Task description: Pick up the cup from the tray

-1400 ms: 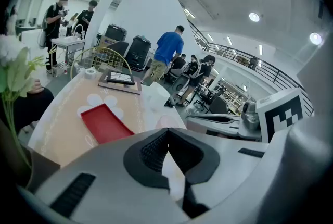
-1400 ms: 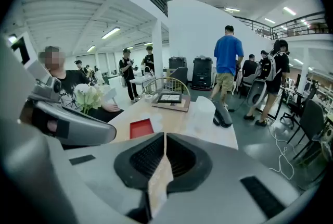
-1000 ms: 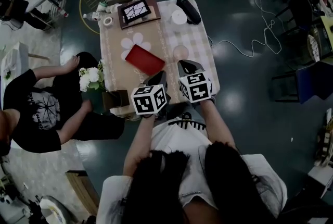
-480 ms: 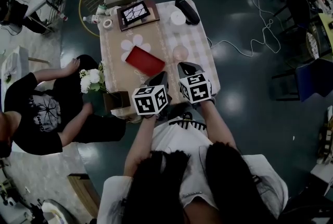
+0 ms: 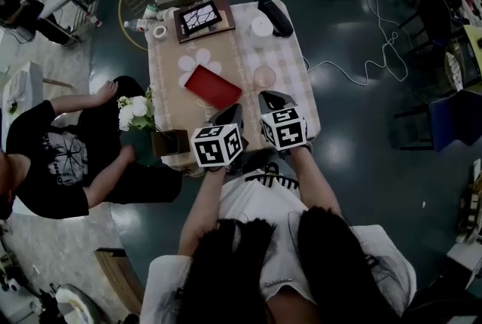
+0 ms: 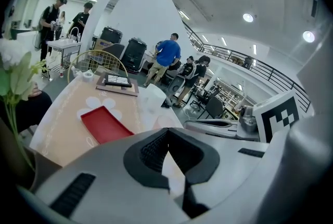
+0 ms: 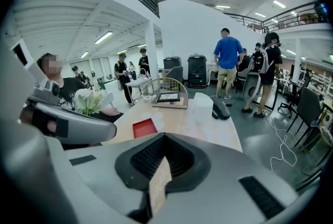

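Note:
A red tray (image 5: 213, 87) lies on the tan table runner, with nothing that I can make out in it. A pale translucent cup (image 5: 264, 76) stands to its right on the checked cloth. My left gripper (image 5: 230, 116) hovers over the table's near edge just below the tray, jaws shut and empty. My right gripper (image 5: 269, 99) is beside it, just short of the cup, also shut and empty. The tray (image 6: 106, 124) shows ahead of the shut left gripper (image 6: 167, 151). In the right gripper view the tray (image 7: 144, 127) lies left of the shut gripper (image 7: 161, 165).
At the table's far end are a framed picture (image 5: 200, 17), a white cylinder (image 5: 261, 26), a black device (image 5: 275, 16) and a tape roll (image 5: 160, 31). White flowers (image 5: 134, 111) stand at the left edge, where a person in black (image 5: 53, 157) sits. A cable (image 5: 361, 66) trails on the floor.
Both grippers stay where they were, shut. The head view has drifted slightly, and the seated person's arm has shifted a little.

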### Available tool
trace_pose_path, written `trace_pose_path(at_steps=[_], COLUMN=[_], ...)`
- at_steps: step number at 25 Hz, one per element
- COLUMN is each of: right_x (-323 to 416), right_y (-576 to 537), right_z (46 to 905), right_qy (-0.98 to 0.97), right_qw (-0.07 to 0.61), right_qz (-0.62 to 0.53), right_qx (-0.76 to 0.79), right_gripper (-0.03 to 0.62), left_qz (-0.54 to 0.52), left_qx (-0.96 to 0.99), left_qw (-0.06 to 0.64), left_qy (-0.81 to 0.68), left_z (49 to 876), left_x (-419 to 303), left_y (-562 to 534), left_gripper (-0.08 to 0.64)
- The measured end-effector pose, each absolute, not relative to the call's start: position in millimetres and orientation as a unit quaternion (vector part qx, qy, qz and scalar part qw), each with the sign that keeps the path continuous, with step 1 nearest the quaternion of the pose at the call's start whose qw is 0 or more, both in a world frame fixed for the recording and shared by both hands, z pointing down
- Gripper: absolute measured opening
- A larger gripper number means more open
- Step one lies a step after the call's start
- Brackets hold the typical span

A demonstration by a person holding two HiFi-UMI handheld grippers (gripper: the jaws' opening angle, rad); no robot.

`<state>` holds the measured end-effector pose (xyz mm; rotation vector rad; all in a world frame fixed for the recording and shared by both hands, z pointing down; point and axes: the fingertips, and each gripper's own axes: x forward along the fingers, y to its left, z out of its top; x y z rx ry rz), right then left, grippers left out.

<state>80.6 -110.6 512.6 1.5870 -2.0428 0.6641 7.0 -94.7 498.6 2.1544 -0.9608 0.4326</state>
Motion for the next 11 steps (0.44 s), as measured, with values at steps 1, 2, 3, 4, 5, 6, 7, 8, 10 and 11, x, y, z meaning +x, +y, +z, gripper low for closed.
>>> trace_pose_path(at_steps=[1,2,3,4,5,6,7,8,10,11], right_x=[79.8,79.7,80.2,80.8,81.2,80.9,80.1,78.9,76.4,75.2], right_y=[-110.9,-111.7,-112.5,-112.9,-112.8,-112.3,-112.0,-111.8,-112.3,-112.6], right_z=[512.3,511.4,510.2,509.3,509.3,510.0,511.0,512.0,513.2,513.6], right_qy=[-0.744,-0.745,-0.745,-0.744,-0.743,-0.743,-0.743,-0.744,-0.746,-0.747], right_qw=[0.231,0.23,0.23,0.231,0.232,0.233,0.234,0.237,0.242,0.245], right_qz=[0.243,0.242,0.24,0.24,0.24,0.241,0.242,0.242,0.239,0.237], right_qx=[0.578,0.578,0.579,0.579,0.58,0.579,0.578,0.576,0.573,0.571], right_gripper=[0.006,0.006,0.006,0.006,0.006,0.006,0.006,0.006,0.006,0.006], left_qz=[0.168,0.167,0.168,0.169,0.17,0.171,0.171,0.171,0.17,0.17], left_qx=[0.837,0.836,0.836,0.836,0.836,0.835,0.835,0.835,0.834,0.834], left_qw=[0.363,0.363,0.362,0.362,0.362,0.362,0.362,0.362,0.362,0.361], left_qy=[-0.374,-0.375,-0.375,-0.376,-0.376,-0.377,-0.377,-0.378,-0.38,-0.381], left_z=[498.9,498.9,498.9,499.0,499.4,499.8,500.2,500.5,500.8,500.8], left_x=[5.7,4.9,4.5,4.0,3.2,2.2,1.2,0.1,-2.1,-3.2], left_y=[-94.8,-95.2,-95.5,-95.2,-94.5,-94.0,-93.7,-94.0,-95.3,-96.1], left_gripper=[0.005,0.005,0.005,0.005,0.005,0.005,0.005,0.005,0.005,0.005])
